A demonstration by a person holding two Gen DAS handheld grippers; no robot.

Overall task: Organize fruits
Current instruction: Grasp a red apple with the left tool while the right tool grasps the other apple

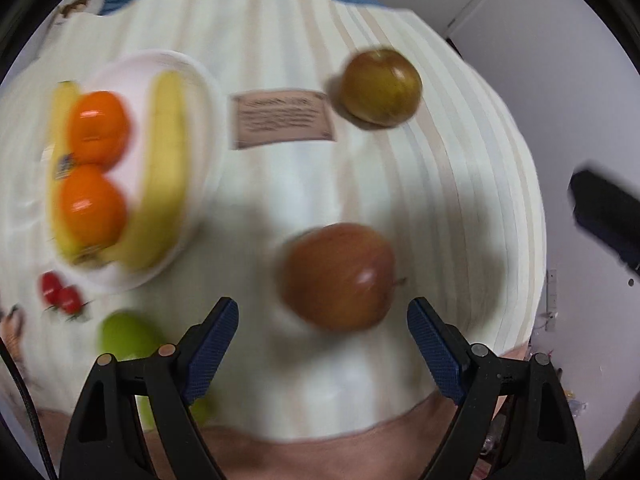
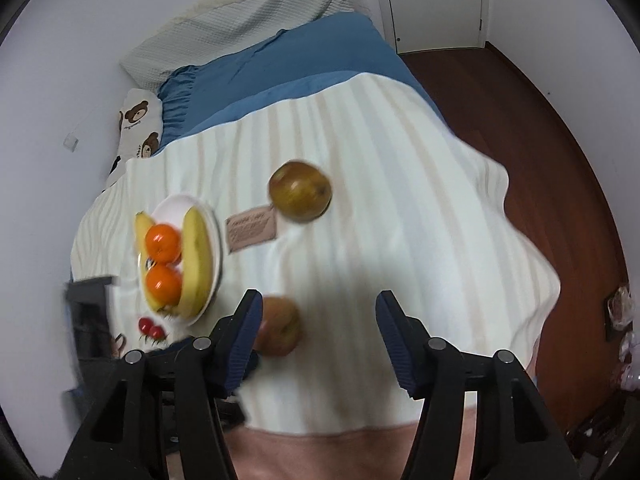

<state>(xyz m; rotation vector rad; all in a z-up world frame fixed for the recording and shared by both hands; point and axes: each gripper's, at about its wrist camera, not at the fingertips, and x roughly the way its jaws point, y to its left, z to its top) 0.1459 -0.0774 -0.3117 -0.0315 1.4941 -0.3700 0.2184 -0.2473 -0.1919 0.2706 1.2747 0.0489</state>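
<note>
Reaching for the loose apples

My left gripper (image 1: pixel 323 322) hangs with jaws apart and empty, the red apple (image 1: pixel 338 276) just ahead between its tips; my right gripper (image 2: pixel 319 312) is apart too, empty. Next, I judge: lower, clamp, carry it left to the plate (image 1: pixel 200 76).

A cream blanket with pale beige stripes (image 2: pixel 400 208) covers the near part of a bed, a brown sewn-on label (image 2: pixel 251 229) lying flat on it (its print too blurred to read). Beyond the blanket, a blue sheet (image 2: pixel 304 68) reaches up to a white quilted pillow (image 2: pixel 248 24) against the wall. A cushion printed with brown bears (image 2: pixel 138 124) lies at the bed's left edge, beside the blue sheet. To the right of the bed runs a dark reddish wooden floor (image 2: pixel 560 184), with a white door (image 2: pixel 436 0) behind it.
</note>
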